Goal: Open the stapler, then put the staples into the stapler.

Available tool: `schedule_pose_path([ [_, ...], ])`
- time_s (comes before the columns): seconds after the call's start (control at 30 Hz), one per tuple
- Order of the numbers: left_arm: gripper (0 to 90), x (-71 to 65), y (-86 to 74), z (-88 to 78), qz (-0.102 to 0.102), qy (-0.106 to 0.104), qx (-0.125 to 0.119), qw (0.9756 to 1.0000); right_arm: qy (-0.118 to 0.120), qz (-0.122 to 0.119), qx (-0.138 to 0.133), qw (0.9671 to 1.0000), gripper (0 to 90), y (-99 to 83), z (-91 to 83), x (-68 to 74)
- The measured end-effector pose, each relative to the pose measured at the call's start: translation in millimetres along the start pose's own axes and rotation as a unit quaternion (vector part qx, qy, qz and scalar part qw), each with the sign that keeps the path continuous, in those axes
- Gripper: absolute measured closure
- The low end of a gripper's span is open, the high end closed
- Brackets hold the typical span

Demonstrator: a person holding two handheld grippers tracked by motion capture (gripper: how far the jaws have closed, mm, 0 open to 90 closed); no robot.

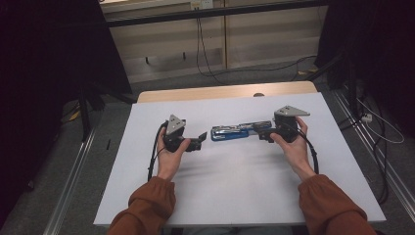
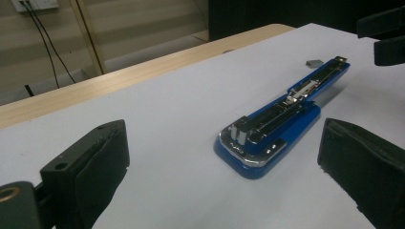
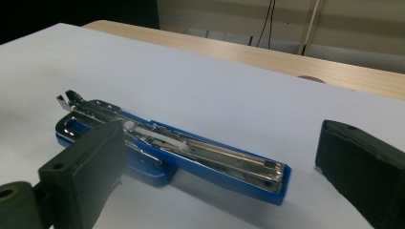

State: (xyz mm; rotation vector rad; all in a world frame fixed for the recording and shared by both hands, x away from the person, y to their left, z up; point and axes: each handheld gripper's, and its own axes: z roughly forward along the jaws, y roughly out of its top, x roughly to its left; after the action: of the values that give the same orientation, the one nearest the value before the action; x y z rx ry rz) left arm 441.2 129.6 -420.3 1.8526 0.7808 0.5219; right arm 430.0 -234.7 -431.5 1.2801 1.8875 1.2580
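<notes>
While the blue stapler (image 1: 235, 132) lies open on the table (image 1: 235, 181), both grippers, left (image 1: 201, 139) and right (image 1: 260, 134), stand released; any regrasp should pinch its base squarely.

place: you sit at a lab-style recording station | signs: white-topped table (image 1: 235, 181) under your hands, black curtains (image 1: 44, 73) on both sides, aluminium floor rails (image 1: 73, 191), loose cables (image 1: 203, 54) beyond your fingers, wall socket (image 2: 36, 5), bare panelled wall (image 1: 264, 34)
</notes>
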Motion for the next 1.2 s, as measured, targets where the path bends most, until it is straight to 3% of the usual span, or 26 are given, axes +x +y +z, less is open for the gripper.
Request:
schedule_pose_path([
  [0.2,3.5,-6.4,-6.9,-17.7,-0.002,-0.005,-0.009,0.9999,-0.003,0.002,0.012,0.9999,2.9,-4.8,-11.8,-10.1],
  [0.23,3.6,-7.1,-9.1,-20.8,-0.002,-0.009,-0.009,0.9999,-0.004,-0.009,0.012,0.9999,3.0,-7.0,-16.4,-13.6],
  [0.43,3.6,-11.0,-19.8,-37.4,0.002,-0.013,-0.003,0.9999,-0.002,-0.022,0.018,0.9996,3.9,-11.1,-28.1,-19.8],
  [0.6,3.6,-14.9,-24.9,-50.8,0.001,-0.006,-0.013,0.9999,-0.009,-0.014,0.016,0.9997,5.0,-12.6,-35.7,-29.7],
  [0.7,3.5,-14.7,-30.6,-62.0,-0.015,-0.002,-0.024,0.9996,-0.019,-0.013,0.007,0.9997,4.4,-8.5,-41.7,-37.1],
  [0.83,3.4,-12.8,-36.5,-71.7,-0.019,0.01,-0.029,0.9994,-0.023,-0.013,0.01,0.9996,2.7,-5.9,-46.0,-43.4],
  [1.0,2.9,-11.6,-39.6,-79.8,-0.029,0.025,-0.032,0.9987,-0.02,-0.013,0.023,0.9994,2.8,-4.1,-45.8,-50.6],
  [1.03,2.9,-12.4,-41.6,-83.2,-0.032,0.02,-0.029,0.9989,-0.007,-0.011,0.04,0.9991,5.5,-2.5,-44.9,-55.0],
  [1.2,3.0,-14.0,-48.1,-92.1,-0.024,0.023,-0.029,0.999,-0.009,-0.021,0.049,0.9985,7.0,0.7,-42.8,-61.5],
])
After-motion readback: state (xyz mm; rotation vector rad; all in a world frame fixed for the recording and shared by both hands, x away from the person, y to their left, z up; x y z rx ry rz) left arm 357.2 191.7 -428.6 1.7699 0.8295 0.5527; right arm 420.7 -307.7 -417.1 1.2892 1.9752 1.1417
